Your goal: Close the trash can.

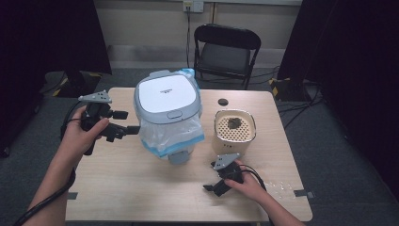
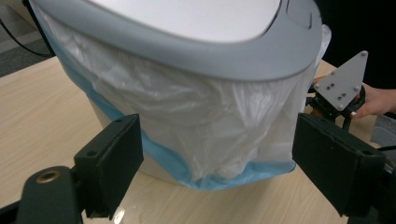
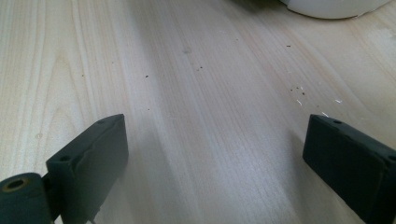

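Your left gripper (image 1: 133, 130) was spread wide with nothing between the pads, pointed level at the bin (image 1: 168, 113) from the left edge side of the table (image 1: 141, 188). In the left gripper view the bag liner (image 2: 196, 121) hung out under the grey lid rim (image 2: 224, 51), blue hem (image 2: 243, 171) low near the tabletop, and it filled the gap ahead of both jaws but wasn't touching either one, as far as I could tell

Bin stood upright around the middle of the table, toward the far edge, lid shut. Beige perforated container (image 1: 235, 126) sat just right of it, apart from it

Your right gripper (image 1: 214, 187) was also released, empty, tilted down near the front edge, right of centre. In the right gripper view bare wood (image 3: 196, 116) with a few crumbs lay between its jaws, and the bin's white base (image 3: 331, 7) showed at the top edge

Key relation: the liner lay straight ahead of the left gripper, close, at jaw height; the right one was well off and aimed at the table. So I'd judge left was the hand to take the bag. The loose film bulges wider than the jaw gap, so you'd need to pinch a fold, not the whole drape
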`<state>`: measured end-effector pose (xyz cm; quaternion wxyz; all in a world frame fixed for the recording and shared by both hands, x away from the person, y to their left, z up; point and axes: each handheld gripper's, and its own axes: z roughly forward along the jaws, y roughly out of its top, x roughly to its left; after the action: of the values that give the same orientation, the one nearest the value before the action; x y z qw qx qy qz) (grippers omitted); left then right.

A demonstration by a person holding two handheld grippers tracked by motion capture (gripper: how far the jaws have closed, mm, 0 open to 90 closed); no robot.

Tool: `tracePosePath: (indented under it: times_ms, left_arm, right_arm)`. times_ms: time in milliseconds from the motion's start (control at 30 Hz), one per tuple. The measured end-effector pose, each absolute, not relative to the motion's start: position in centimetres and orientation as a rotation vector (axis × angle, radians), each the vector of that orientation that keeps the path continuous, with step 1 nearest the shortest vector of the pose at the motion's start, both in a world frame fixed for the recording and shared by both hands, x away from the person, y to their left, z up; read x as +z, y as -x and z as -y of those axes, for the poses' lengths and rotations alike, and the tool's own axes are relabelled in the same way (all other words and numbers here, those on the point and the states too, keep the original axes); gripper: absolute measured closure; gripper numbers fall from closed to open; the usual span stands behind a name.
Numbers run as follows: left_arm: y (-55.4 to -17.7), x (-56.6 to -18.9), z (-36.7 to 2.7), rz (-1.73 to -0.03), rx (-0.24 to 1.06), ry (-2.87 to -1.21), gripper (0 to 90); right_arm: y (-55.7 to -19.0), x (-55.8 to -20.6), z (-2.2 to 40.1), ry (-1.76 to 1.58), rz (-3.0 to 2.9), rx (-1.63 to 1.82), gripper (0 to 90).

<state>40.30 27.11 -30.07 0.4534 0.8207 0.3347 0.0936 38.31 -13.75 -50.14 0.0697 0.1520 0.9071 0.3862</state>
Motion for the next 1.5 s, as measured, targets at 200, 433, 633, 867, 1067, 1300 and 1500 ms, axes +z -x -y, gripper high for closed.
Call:
tracePosePath:
  times_ms: [200, 433, 633, 867, 1067, 1300, 1500]
  left_arm:
    - [-39.8, -32.1, -27.5, -0.832, 0.230, -2.028, 16.0]
    - [-39.2, -34.0, -27.7, -0.827, 0.240, -2.032, 16.0]
    - [-38.9, -35.9, -27.7, -0.836, 0.223, -2.018, 16.1]
    - [-38.6, -37.4, -27.9, -0.847, 0.214, -2.020, 16.1]
    - [-38.4, -38.5, -28.0, -0.844, 0.223, -2.016, 16.1]
    - [-38.0, -40.6, -27.9, -0.863, 0.190, -2.010, 16.1]
    - [-37.9, -41.6, -27.9, -0.867, 0.182, -2.011, 16.1]
  right_arm:
    - [-38.3, -50.1, 13.8, -0.457, -2.730, 1.162, 6.1]
    - [-38.3, -50.1, 13.8, -0.456, -2.733, 1.161, 6.1]
    - [-38.3, -50.1, 13.8, -0.456, -2.733, 1.161, 6.2]
    - [-38.3, -50.1, 13.8, -0.456, -2.732, 1.161, 6.2]
    - [-38.3, -50.1, 13.8, -0.455, -2.733, 1.161, 6.1]
    - [-38.3, -50.1, 13.8, -0.455, -2.733, 1.161, 6.1]
    - [-38.3, -50.1, 13.8, -0.455, -2.733, 1.161, 6.1]
